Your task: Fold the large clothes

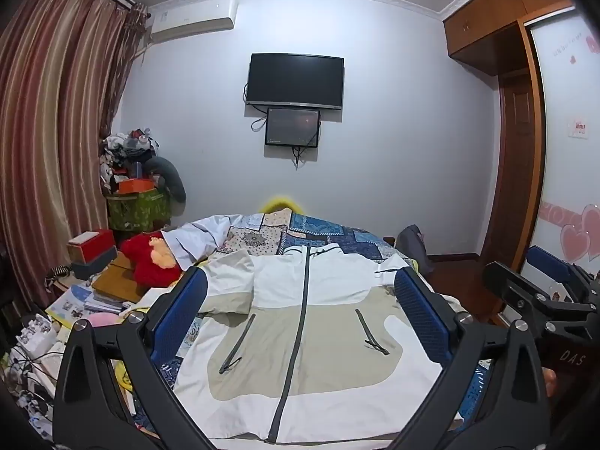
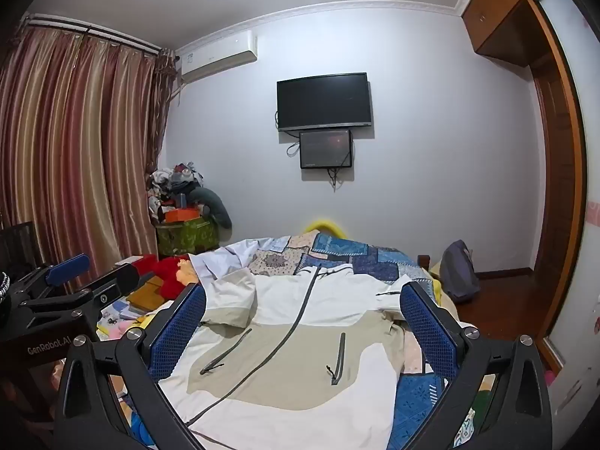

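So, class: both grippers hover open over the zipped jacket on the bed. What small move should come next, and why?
Probably bring the left gripper down onto the sleeve already lying across the jacket and pinch its cuff. Both grippers, the right gripper too, are open and hold nothing, and the jacket lies front-up, zipped, unfolded.

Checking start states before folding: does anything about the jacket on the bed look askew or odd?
The jacket lies face up and zipped, but one sleeve is already flopped across the chest at picture-left, rumpled rather than spread out. Both grippers are open and hold nothing.
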Available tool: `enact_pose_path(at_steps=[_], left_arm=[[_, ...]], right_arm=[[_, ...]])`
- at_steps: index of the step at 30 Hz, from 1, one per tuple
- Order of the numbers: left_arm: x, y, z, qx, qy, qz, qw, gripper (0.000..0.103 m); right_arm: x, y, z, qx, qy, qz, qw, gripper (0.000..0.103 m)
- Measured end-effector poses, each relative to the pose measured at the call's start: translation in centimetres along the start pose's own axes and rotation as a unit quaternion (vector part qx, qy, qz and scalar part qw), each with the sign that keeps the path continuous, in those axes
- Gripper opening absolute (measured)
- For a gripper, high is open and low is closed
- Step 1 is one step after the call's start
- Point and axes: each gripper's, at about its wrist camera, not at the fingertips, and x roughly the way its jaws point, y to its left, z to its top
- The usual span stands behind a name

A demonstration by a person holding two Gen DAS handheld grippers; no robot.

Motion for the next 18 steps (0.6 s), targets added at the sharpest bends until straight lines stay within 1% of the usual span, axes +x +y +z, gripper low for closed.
enact_pose_path(at_steps=[4,6,8,15,18], left_arm=[[-0.5,-0.7,-0.7,0.007,-0.004,0.009,0.9999,0.101],[-0.4,-0.3,-0.9,0.002,0.0,0.005,1.0,0.101],[-0.1,0.1,-0.2,-0.008,0.009,0.0,0.9999,0.101],[0.7,0.0,-0.6,-0.001,0.008,0.002,1.0,0.101],[0.8,0.0,-0.4,0.0,0.007,0.004,1.0,0.101]], right_arm=[[0.1,0.0,0.0,0.002,0.0,0.0,1.0,0.103],[0.2,0.0,0.0,0.001,0.0,-0.001,1.0,0.103],[0.1,0.1,0.0,0.0,-0.001,-0.002,1.0,0.103],[0.2,0.0,0.2,0.004,0.004,-0.001,1.0,0.103],[0.3,-0.2,-0.4,0.005,0.004,-0.001,1.0,0.103]])
